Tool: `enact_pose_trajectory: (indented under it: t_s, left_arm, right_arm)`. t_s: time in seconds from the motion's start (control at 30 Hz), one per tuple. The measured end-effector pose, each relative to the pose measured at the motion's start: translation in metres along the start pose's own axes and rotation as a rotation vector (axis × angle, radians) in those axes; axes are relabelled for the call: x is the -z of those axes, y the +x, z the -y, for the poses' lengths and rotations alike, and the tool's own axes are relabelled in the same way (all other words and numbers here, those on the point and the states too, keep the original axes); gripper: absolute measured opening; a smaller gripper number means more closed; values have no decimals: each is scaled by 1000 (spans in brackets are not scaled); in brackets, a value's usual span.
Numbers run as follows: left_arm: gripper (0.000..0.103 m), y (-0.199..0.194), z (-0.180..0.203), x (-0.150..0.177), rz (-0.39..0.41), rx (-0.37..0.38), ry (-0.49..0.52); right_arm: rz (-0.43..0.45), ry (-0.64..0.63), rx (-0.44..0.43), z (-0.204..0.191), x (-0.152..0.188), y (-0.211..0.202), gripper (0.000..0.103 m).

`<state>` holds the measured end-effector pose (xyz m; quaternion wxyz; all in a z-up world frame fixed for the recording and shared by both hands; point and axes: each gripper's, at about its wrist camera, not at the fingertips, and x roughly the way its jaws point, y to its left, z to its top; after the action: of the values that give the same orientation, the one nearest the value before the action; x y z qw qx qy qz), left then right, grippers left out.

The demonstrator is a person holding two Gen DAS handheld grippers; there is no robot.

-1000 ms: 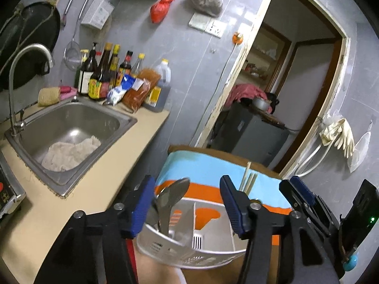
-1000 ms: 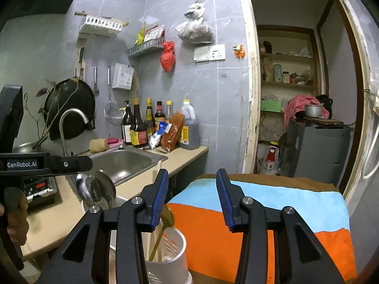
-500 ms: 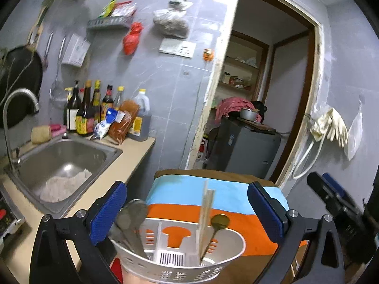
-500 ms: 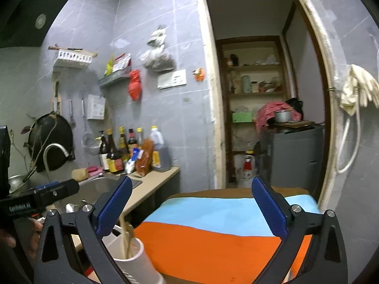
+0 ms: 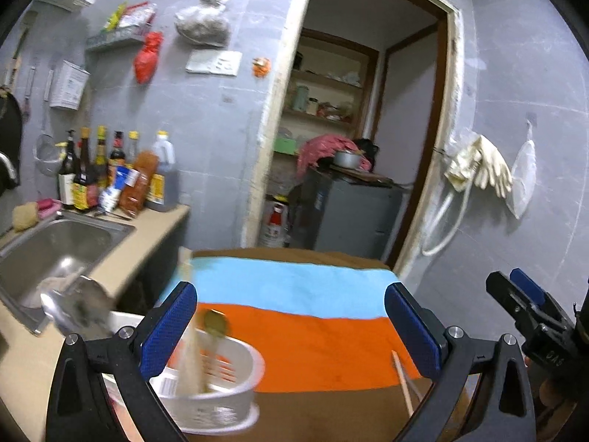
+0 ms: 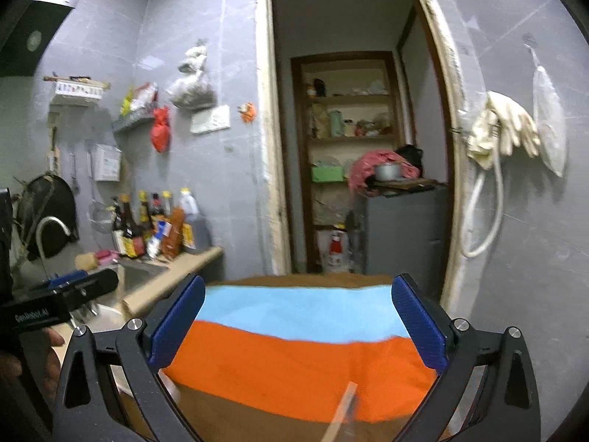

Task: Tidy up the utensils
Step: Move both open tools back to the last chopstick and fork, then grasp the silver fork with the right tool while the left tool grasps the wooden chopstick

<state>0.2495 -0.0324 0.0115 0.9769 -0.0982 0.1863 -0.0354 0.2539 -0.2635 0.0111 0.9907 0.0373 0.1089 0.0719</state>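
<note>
A white slotted utensil holder (image 5: 217,386) stands on the table at the lower left of the left wrist view. It holds metal spoons (image 5: 79,307), wooden chopsticks (image 5: 187,316) and a brass-bowled spoon (image 5: 215,324). My left gripper (image 5: 291,328) is open and empty, just right of the holder. A loose chopstick (image 5: 403,383) lies on the table near its right finger; it also shows blurred in the right wrist view (image 6: 340,414). My right gripper (image 6: 298,322) is open and empty above the orange and blue cloth (image 6: 294,350).
A steel sink (image 5: 48,250) with a cloth in it sits on the counter to the left, with sauce bottles (image 5: 110,173) behind. A doorway (image 6: 353,165) opens ahead, with a grey cabinet (image 6: 401,228) inside. Rubber gloves (image 6: 504,132) hang on the right wall.
Both grippers opened wide and drew back from the holder. The views swung right, so the holder now sits at the left. A loose chopstick came into view on the table.
</note>
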Motion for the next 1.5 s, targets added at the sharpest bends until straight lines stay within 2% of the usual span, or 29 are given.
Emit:
enact_pose_trajectory:
  t_s: [0.3, 0.43, 0.7, 0.8, 0.93, 1.03, 1.07, 1.3, 1.5]
  left_arm:
    - [103, 41, 62, 36, -132, 96, 28]
    - [103, 59, 75, 52, -177, 100, 31]
    - [103, 97, 87, 88, -305, 99, 45]
    - [103, 110, 84, 96, -354, 89, 21]
    - [102, 125, 79, 104, -405, 51, 9]
    - [102, 133, 77, 108, -437, 40, -3]
    - [102, 135, 76, 109, -445, 41, -7]
    - [102, 143, 73, 114, -479, 34, -33]
    - [102, 146, 72, 114, -492, 36, -52]
  right_arm:
    - [-139, 22, 118, 81, 40, 0, 100]
    - [-210, 54, 124, 110, 65, 3, 100]
    - [-323, 133, 79, 133, 105, 25, 100]
    - [-368, 144, 57, 134, 120, 38, 100]
    - [-477, 100, 27, 122, 139, 65, 98]
    - [-540, 67, -11, 111, 152, 78, 69]
    - [-554, 55, -16, 107, 154, 81, 66]
    - [-621, -3, -83, 85, 165, 87, 63]
    - [-650, -71, -75, 72, 168, 93, 63]
